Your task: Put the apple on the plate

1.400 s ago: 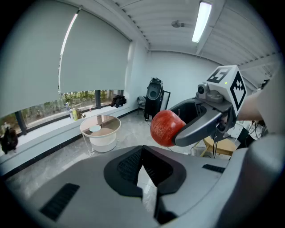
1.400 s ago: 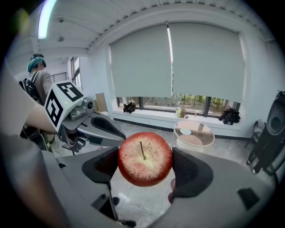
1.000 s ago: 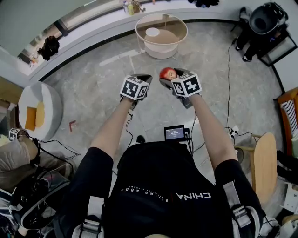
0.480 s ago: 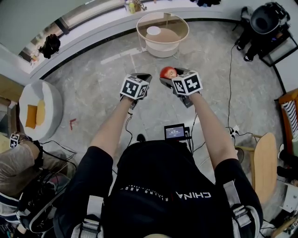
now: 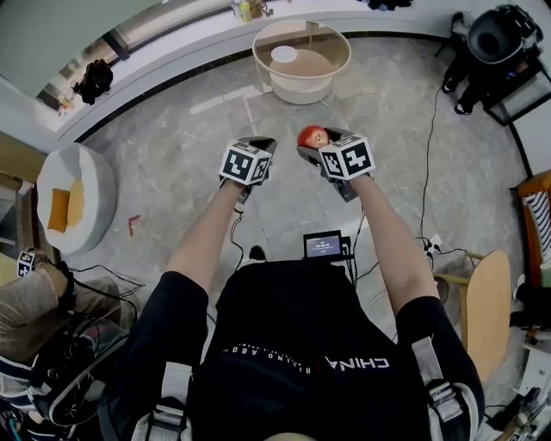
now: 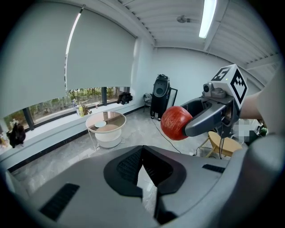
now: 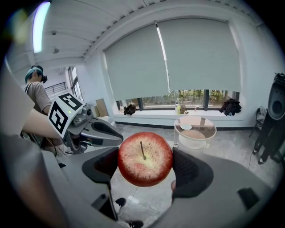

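Note:
A red apple (image 5: 312,136) is held above the grey floor, with my right gripper (image 5: 315,143) shut on it. In the right gripper view the apple (image 7: 144,159) fills the space between both pads, stem toward the camera. My left gripper (image 5: 256,145) hovers just to the left of it, shut and with nothing in it; its pads (image 6: 129,162) meet at the tips. From the left gripper view the apple (image 6: 176,123) shows at the right. A small white plate (image 5: 283,54) lies on a round glass-topped table (image 5: 337,65) ahead, and the plate (image 7: 186,127) also shows in the right gripper view.
A white pouf with an orange cushion (image 5: 73,202) stands at the left, a wooden stool (image 5: 486,310) at the right, and black equipment (image 5: 495,39) at the back right. Cables (image 5: 424,155) trail over the floor. Another person (image 5: 26,293) sits at the lower left. Bottles (image 5: 245,10) line the windowsill.
Both grippers keep their pose, the right one still shut on the apple. The view has shifted only slightly.

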`<state>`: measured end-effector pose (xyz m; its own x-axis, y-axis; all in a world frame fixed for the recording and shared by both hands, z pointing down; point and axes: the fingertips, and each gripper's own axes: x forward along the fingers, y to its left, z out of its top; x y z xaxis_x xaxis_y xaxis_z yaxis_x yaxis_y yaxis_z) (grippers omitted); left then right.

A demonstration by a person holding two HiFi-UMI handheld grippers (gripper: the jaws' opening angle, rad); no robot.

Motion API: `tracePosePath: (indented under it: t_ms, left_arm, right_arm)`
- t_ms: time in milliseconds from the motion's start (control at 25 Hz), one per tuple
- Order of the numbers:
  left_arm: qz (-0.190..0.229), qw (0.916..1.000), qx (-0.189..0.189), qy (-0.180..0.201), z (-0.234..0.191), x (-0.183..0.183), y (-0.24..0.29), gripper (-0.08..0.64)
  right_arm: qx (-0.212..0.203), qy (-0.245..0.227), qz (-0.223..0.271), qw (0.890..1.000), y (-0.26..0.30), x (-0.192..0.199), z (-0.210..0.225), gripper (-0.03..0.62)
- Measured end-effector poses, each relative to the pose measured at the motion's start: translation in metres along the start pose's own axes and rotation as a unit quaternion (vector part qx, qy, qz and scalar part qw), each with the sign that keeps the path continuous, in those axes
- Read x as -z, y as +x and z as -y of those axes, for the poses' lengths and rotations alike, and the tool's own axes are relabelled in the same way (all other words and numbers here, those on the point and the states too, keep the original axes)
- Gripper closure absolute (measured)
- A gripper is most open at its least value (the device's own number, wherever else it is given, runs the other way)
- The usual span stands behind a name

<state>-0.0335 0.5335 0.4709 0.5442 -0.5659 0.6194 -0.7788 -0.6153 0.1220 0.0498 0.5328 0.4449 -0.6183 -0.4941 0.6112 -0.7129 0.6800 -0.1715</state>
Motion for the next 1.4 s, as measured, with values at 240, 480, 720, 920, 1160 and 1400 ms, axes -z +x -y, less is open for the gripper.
tracePosePath:
  t_ms: [240,480,720,920,1160,1400]
  left_arm:
    - [-0.002,0.9998,-0.010,-0.016,0.009,-0.005,0.022,0.541]
    - [-0.027,0.9994,-0.003,-0.023,-0.027,-0.001,0.065,0.541]
    - [-0.040,0.9991,0.010,-0.013,-0.108,-0.026,0.108,0.541]
    - [-0.050,0.9977,0.044,0.015,-0.176,-0.063,0.139,0.541]
    - [-0.055,0.9970,0.052,0.015,-0.247,-0.092,0.166,0.541]
    - [-0.052,0.9973,0.052,0.005,-0.290,-0.117,0.196,0.541]
  right_arm:
    - [-0.017,0.017,0.001,1.000,0.003,0.010,0.030,0.219]
    - [-0.012,-0.001,-0.027,1.000,0.043,0.012,0.067,0.219]
    - [0.014,0.021,-0.023,0.999,0.101,-0.037,0.107,0.219]
    - [0.037,0.031,-0.026,0.999,0.155,-0.090,0.144,0.219]
    - [0.047,0.041,-0.032,0.998,0.206,-0.136,0.169,0.219]
    - [0.042,0.046,-0.037,0.997,0.249,-0.171,0.203,0.219]
